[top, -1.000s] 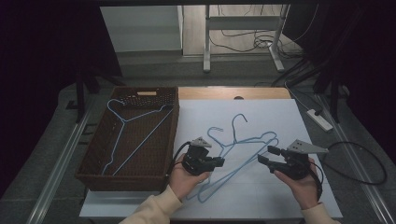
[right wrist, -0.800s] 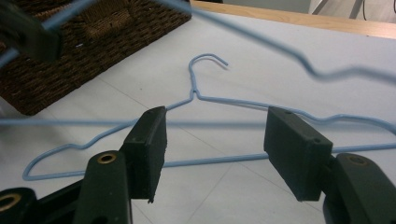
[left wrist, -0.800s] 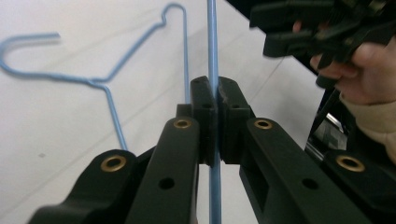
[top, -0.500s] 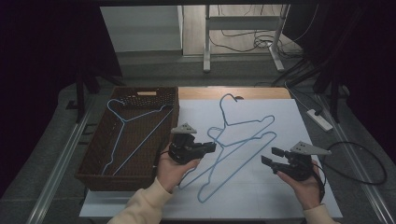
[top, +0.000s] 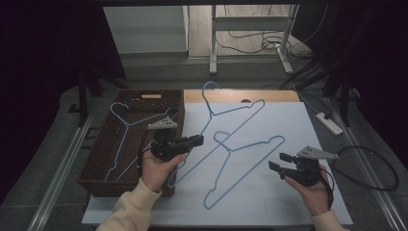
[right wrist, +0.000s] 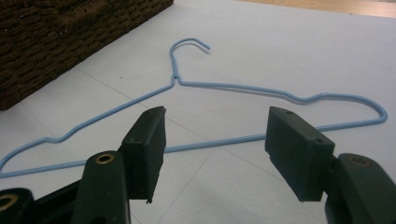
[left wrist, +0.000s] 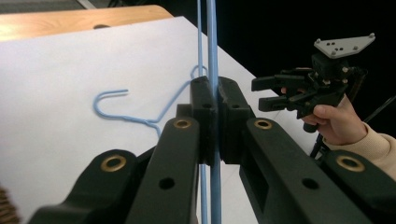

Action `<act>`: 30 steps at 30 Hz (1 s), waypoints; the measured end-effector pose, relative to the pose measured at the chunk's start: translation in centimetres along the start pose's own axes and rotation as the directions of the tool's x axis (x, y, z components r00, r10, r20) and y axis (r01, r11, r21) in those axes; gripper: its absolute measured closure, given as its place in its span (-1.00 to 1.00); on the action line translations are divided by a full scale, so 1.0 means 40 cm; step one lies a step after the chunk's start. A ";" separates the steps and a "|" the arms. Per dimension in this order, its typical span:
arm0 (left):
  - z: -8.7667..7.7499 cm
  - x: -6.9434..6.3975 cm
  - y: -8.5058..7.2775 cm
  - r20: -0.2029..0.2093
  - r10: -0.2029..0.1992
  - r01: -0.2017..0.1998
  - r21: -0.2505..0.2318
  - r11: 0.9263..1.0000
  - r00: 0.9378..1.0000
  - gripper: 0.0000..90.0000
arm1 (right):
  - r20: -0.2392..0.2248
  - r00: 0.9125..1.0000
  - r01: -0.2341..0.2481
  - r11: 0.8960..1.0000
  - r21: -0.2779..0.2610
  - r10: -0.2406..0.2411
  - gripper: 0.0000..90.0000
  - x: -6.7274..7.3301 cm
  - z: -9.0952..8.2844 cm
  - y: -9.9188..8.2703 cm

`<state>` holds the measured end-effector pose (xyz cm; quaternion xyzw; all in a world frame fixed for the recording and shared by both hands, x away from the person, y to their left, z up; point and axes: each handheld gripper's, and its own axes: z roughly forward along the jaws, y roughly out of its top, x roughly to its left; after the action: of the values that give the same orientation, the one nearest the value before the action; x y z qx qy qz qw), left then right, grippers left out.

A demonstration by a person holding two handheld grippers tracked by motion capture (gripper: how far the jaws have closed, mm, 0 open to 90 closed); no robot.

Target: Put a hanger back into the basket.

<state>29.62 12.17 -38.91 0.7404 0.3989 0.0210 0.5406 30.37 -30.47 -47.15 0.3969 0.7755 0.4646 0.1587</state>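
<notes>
I count three blue hangers: one in the basket [top: 96,159] at nine o'clock, one flat on the sheet [top: 243,163], one [top: 226,113] clamped in my left gripper [top: 198,140]; right gripper [top: 276,162] gapes empty.

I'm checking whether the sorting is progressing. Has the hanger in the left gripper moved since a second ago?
Yes. The left gripper, shut on the lifted hanger, has carried it toward the wicker basket.

no readable text, labels, numbers
</notes>
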 end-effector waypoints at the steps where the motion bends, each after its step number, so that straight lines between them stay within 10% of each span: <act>1: -0.006 0.004 0.001 -0.002 0.000 0.000 -0.003 1.000 1.000 0.91 | 0.002 1.000 -0.002 1.000 0.000 0.002 -0.13 -0.001 0.000 0.000; 30: -0.236 0.152 -0.011 -0.152 -0.049 0.038 -0.076 0.996 0.987 0.92 | 0.016 1.000 -0.022 1.000 0.012 0.022 -0.13 -0.007 0.003 -0.004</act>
<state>29.13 23.34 -37.77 0.7074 0.4543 0.0809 0.5354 30.53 -30.65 -47.38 0.4100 0.7727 0.4584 0.1571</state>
